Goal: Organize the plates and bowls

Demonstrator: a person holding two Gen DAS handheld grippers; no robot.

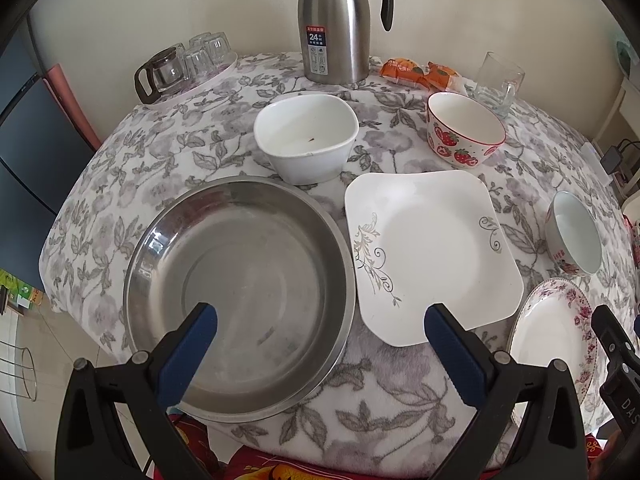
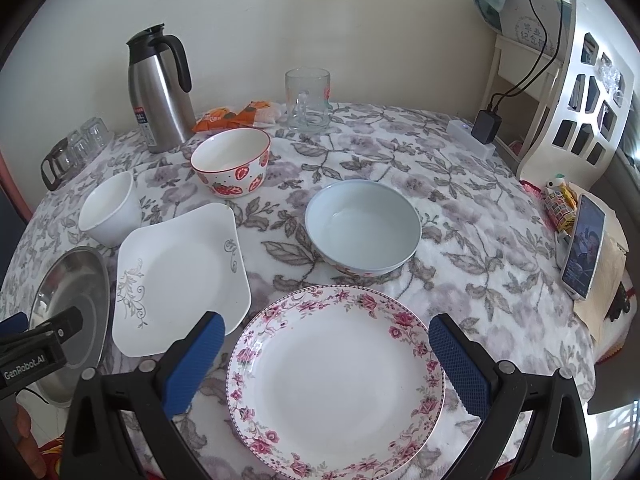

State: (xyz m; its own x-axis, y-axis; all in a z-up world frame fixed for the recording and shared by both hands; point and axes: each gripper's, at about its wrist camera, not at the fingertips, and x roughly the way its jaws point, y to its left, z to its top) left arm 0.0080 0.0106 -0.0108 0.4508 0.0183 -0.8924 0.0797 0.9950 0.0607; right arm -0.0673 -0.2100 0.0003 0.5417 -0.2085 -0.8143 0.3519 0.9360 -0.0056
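Two wide-open, empty hand-held grippers, left over steel basin, right over floral-rimmed plate.

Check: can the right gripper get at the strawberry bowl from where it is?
Probably yes. The right gripper is open and empty above the floral plate. The strawberry bowl stands apart and uncovered further back. Lifted, the gripper could pass between the blue bowl and the square plate.

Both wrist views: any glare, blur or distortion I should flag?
Left wrist: strong fisheye bending, dark vignette corners, soft window reflection on the steel basin, otherwise sharp. Right wrist: same barrel distortion, even daylight, slight sheen on the floral plate, edges near the phone softer.
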